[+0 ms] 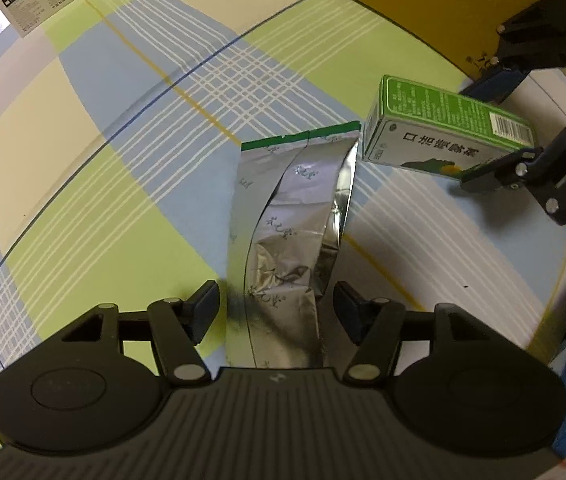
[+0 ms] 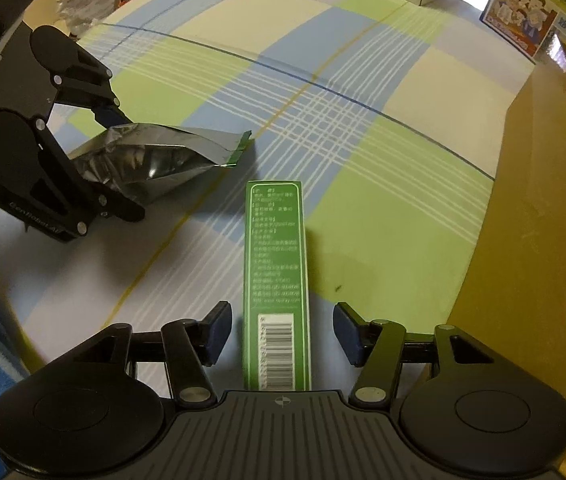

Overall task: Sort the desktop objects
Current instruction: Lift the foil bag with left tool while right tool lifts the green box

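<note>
While both claws stand wide and empty, the green box [image 2: 276,280] lies lengthwise between the right gripper [image 2: 281,334] fingers; the foil pouch [image 1: 289,240] likewise aligns with the left gripper [image 1: 277,312].

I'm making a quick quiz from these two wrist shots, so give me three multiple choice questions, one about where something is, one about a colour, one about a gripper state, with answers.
1. Where does the silver foil pouch lie?
A. Between the left gripper's fingers, on the checked cloth
B. On top of the cardboard box
C. Inside the green carton

2. What colour is the sealed band at the pouch's far end?
A. Red
B. Green
C. Yellow

3. How does the right gripper stand to the green carton?
A. Shut tight on it
B. Open, a finger on either side with gaps
C. Nowhere near it

Answers: 1 A, the left wrist view shows the pouch running between both fingers. 2 B, a green strip edges its end. 3 B, cloth shows between each pad and the carton.
</note>
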The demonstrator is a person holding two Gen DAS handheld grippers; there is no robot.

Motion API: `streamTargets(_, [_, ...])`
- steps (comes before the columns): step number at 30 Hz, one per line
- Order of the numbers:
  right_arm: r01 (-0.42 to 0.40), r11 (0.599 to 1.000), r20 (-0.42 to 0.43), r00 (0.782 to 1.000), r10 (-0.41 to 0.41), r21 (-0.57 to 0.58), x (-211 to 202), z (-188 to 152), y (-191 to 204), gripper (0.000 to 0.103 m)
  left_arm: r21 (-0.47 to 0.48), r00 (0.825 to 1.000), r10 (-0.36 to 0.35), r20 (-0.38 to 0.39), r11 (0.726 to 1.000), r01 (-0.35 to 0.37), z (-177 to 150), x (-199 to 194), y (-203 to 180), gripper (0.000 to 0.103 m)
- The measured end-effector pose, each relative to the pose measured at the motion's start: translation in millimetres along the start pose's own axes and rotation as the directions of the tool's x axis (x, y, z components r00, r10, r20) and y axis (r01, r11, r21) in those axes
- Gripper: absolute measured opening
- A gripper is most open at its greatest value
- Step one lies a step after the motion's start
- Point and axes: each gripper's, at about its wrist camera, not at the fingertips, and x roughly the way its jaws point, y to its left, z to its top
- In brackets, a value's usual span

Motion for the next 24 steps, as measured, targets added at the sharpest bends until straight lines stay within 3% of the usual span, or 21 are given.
streamTargets(6, [-0.007,1.000,-0.009,1.000,0.007,-0.009,9,4,-2,0.054,0.010,1.000,-0.009,-0.003,1.000,0.009,3,2,1,0.058])
streamTargets(11, [-0.014,1.000,-0.024,1.000,0.013,-0.023,11,5,-3,0.054,-0.005,1.000,-0.030,0.008,1.000,0.030,4,1,0,0.043])
streamTargets(16, [-0.009,0.999,-0.038,0.999,0.008,-0.040,12,3,-3,0.053,0.013,1.000,-0.006,0.028,1.000,0.006,0,-3,-5,0.038])
streamTargets(18, [0.001,0.999,-0.042,0.999,-0.002,-0.045,13,0,-4,0.050,0.025,1.000,-0.002,0.029,1.000,0.002,-2,-4,-9,0.038])
streamTargets(22, [-0.006,0.999,-0.040,0.999,0.005,-0.037,12,-5,-6,0.028,0.042,1.000,-0.002,0.029,0.999,0.001,-8,-7,-16,0.038])
streamTargets(24, [0.013,0.999,-0.039,0.999,-0.015,-0.047,12,-6,-4,0.028,0.045,1.000,0.001,0.027,0.999,-0.003,-10,-8,-18,0.038])
